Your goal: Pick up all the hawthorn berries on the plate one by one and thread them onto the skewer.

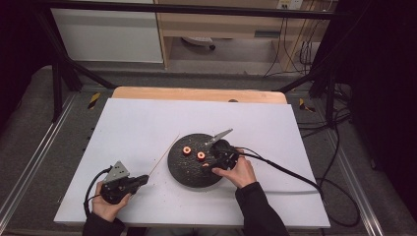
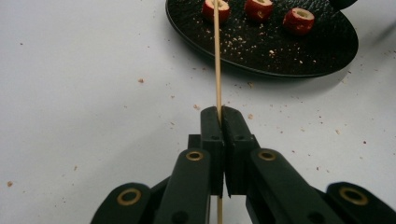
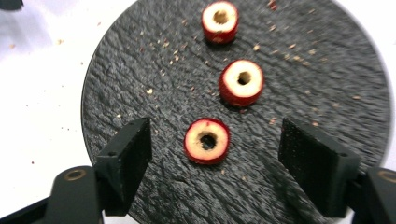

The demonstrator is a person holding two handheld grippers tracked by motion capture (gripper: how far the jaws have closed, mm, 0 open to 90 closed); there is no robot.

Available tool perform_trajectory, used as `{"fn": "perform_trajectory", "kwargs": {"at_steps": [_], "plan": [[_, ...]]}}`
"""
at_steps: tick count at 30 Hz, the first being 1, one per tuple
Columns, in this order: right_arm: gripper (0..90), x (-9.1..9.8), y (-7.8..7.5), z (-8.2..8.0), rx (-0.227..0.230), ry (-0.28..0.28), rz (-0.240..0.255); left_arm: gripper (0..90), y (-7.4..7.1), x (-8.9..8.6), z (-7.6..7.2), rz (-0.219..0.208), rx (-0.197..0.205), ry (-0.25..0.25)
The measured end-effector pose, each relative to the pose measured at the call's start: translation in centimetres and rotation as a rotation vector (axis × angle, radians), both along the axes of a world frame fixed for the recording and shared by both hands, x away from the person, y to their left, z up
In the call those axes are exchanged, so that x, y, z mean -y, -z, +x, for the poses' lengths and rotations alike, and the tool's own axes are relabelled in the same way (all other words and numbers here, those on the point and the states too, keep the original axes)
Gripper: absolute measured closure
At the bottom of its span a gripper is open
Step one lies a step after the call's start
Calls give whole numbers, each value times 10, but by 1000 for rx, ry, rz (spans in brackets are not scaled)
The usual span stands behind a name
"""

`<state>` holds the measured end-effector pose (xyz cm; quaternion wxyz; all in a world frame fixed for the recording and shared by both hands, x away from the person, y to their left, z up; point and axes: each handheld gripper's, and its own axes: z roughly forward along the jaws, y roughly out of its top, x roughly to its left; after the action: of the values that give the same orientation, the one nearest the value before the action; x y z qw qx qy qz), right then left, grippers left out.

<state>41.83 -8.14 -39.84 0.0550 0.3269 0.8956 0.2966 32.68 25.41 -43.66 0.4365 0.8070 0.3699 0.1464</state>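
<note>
My left gripper [image 2: 219, 116] is closed on a thin wooden stick [image 2: 217, 60], whose tip points toward the black plate [image 3: 140, 60]. My right gripper [image 3: 215, 154] is open above the plate, with the nearest of three red fruit slices [image 3: 207, 141] between its jaws, untouched.
</note>
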Motion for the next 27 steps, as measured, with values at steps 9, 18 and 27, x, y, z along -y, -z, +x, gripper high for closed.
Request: {"fn": "perform_trajectory", "kwargs": {"at_steps": [9, 18, 27], "plan": [[446, -12, 6, 8, -49, -56, -60, 879, 0, 0, 0, 0, -1, -1], [530, -13, 9, 14, -89, -75, -83, 879, 0, 0, 0, 3, -2, 3], [587, -14, 11, 17, -134, -57, -92, 880, 0, 1, 1, 7, -2, 6]]}}
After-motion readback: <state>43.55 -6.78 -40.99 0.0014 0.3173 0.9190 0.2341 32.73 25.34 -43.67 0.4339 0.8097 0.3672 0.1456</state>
